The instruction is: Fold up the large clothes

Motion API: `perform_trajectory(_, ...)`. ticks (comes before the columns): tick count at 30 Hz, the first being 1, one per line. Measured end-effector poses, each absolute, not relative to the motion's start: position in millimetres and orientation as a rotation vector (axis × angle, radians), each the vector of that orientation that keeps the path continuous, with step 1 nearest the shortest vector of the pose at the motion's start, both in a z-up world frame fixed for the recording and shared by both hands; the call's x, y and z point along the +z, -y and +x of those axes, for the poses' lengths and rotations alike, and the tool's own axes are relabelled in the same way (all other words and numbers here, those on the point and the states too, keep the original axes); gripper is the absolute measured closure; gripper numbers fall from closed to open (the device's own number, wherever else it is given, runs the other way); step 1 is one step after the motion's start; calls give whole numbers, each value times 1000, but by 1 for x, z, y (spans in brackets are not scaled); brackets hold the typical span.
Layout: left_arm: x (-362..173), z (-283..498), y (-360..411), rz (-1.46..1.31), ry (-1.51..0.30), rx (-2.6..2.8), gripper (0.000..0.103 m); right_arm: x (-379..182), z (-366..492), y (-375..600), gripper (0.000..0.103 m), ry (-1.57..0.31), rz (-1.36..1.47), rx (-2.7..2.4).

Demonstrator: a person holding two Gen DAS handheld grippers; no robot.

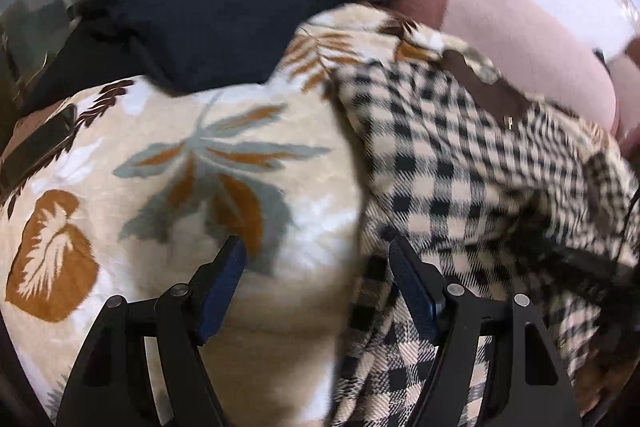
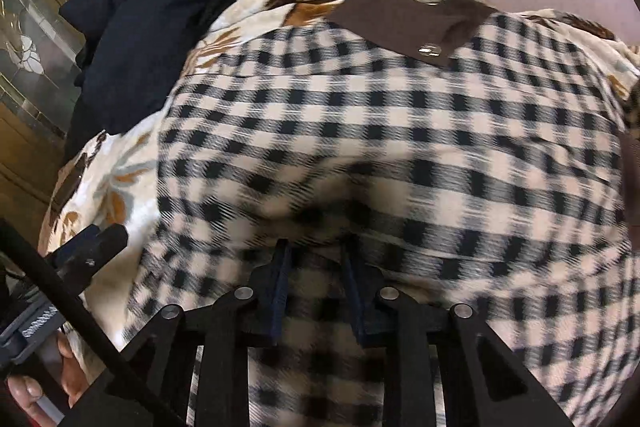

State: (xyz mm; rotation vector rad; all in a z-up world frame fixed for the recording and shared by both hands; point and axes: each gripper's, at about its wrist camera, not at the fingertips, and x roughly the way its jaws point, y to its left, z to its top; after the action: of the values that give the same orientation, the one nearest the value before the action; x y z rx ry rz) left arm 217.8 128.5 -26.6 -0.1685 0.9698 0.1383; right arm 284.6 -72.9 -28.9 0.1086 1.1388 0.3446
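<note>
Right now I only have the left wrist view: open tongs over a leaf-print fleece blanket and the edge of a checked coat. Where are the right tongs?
Observer: The right tongs are down on the beige-and-black checked coat, with a raised ridge of its cloth between them.
Operator: Is it gripped?
Observer: The cloth fills their narrow gap, but I cannot tell whether they actually pinch it.
Operator: Anything else I'm missing?
Observer: A person's hand shows at the lower left edge of the right wrist view, wrapped around a black handle.
</note>
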Motion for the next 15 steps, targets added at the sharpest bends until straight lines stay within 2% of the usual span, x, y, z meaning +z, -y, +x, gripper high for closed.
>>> perform_trajectory(5, -34, 216, -115, -59, -962, 168, 30, -28, 284, 130, 83, -1135, 190, 275)
perform_trajectory(7, -36, 216, -114, -49, -963, 175, 29, -29, 280, 164, 74, -1131, 178, 173)
perform_trajectory(15, -37, 212, -107, -8, -937, 206, 28, -23, 247, 330, 74, -1071, 385, -54)
